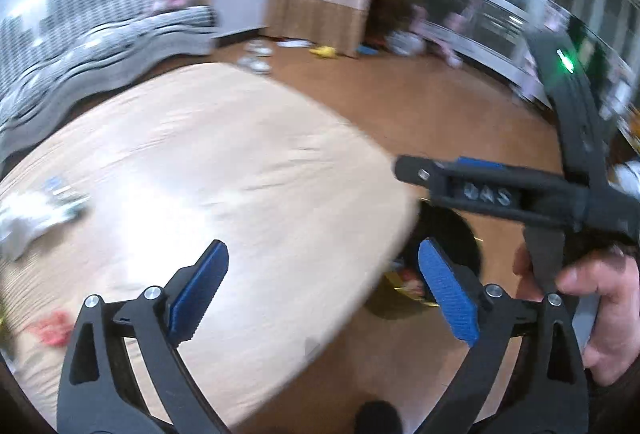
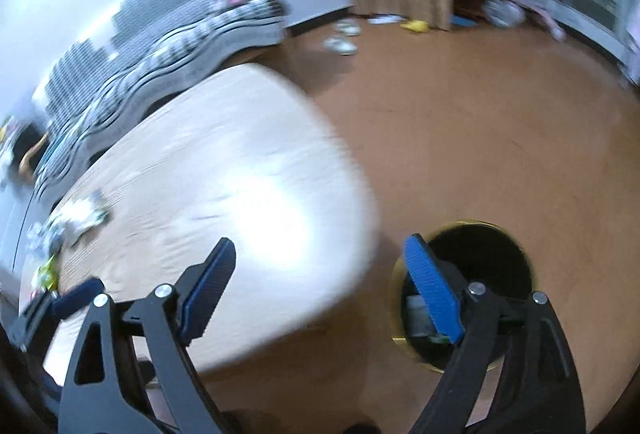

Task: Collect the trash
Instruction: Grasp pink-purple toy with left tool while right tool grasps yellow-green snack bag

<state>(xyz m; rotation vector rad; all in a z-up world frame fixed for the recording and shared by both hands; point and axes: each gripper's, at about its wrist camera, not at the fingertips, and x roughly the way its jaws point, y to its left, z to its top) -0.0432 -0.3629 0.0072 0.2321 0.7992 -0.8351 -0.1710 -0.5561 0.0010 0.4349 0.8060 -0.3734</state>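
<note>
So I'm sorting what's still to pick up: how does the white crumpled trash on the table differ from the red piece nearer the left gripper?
The white crumpled trash is pale and the larger heap, with a greenish scrap beside it; the red piece is small, bright and alone. The white one lies farther up the table; the red one lies close to the left gripper. Both are blurred and untouched on the tabletop.

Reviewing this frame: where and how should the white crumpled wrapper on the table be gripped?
Judging through the blur, pinch the white crumpled wrapper across its raised, bunched middle, coming down from above. It lies loose and low on the table, so a side approach would likely just push it along.
</note>
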